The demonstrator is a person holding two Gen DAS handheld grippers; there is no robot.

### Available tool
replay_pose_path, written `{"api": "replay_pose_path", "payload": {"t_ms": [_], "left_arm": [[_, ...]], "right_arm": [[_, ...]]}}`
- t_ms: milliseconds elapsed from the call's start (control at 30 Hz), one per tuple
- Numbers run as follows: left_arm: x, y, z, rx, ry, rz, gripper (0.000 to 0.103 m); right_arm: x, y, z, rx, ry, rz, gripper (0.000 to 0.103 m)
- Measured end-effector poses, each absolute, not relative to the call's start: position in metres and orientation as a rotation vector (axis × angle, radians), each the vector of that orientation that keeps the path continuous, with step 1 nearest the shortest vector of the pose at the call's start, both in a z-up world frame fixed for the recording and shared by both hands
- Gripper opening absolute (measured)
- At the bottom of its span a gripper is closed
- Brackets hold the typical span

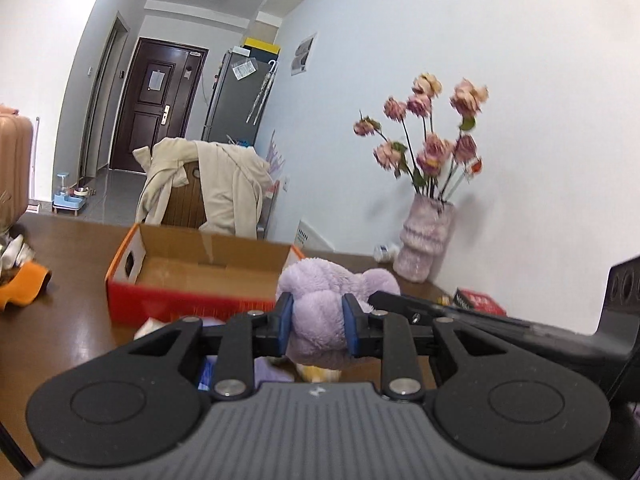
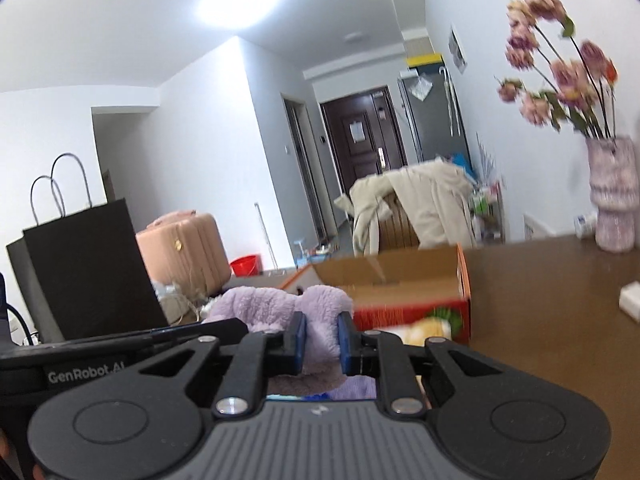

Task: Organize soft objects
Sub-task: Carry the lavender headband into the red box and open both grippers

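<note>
A fluffy purple plush toy (image 1: 320, 312) hangs lifted over the brown table, held from both sides. My left gripper (image 1: 318, 326) is shut on one lobe of it, the blue pads pressing into the fur. My right gripper (image 2: 321, 342) is shut on another lobe of the same purple plush toy (image 2: 280, 304). The right gripper's black body (image 1: 480, 320) reaches in from the right in the left wrist view. Just beyond the toy stands an open orange and red cardboard box (image 1: 192, 272), also visible as the cardboard box (image 2: 404, 284), with its inside bare. A yellowish soft object (image 2: 428, 328) lies below, near the box.
A pink vase of dried roses (image 1: 424, 236) stands by the wall at the table's right. An orange soft item (image 1: 24, 284) lies at the left edge. A black paper bag (image 2: 84, 264) stands left; a white block (image 2: 632, 300) lies right. A chair draped with a beige coat (image 1: 216, 188) stands behind the table.
</note>
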State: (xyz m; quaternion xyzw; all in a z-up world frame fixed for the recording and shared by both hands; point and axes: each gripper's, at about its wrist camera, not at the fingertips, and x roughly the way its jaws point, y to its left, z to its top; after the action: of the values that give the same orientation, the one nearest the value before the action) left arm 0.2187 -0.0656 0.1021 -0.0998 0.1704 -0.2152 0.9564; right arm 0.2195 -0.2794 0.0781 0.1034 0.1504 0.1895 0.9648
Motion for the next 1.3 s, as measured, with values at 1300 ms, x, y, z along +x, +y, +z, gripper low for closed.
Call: {"api": "replay_pose_path", "payload": {"t_ms": [1300], "left_arm": [[0.586, -0.080, 0.075, -0.183, 0.681, -0.186, 0.054]], "right_arm": [[0.613, -0.283, 0.040, 0.038, 0.745, 0.120, 0.044]]}}
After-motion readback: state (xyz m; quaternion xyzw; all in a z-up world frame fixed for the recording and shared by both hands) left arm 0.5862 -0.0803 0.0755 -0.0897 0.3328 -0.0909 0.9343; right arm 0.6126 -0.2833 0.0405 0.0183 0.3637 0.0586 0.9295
